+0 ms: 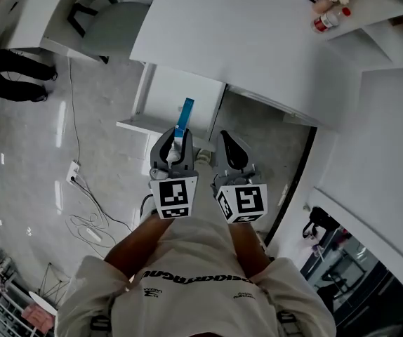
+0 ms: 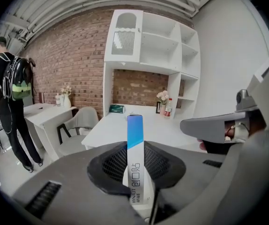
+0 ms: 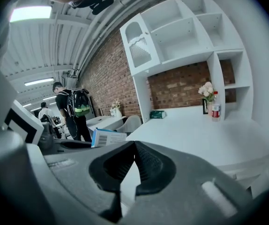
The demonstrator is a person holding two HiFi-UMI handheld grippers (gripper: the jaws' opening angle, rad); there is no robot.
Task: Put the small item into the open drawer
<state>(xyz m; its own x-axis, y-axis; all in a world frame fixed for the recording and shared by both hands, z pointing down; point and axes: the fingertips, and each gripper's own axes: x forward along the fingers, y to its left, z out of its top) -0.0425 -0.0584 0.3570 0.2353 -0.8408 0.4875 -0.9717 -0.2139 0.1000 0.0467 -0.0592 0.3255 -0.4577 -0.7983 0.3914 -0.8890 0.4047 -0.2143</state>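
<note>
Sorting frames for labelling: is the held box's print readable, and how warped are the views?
Left gripper view: box sharp, print readable, shelf unit bowed by fisheye. Head view: box too small to read. Right gripper view: strong edge curvature.

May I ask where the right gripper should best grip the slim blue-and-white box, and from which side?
Probably the blue top end of the box, which stands clear above the left gripper clamping its white lower part. The right gripper, now shut, should open and come in over that free end, pads on the two broad faces.
</note>
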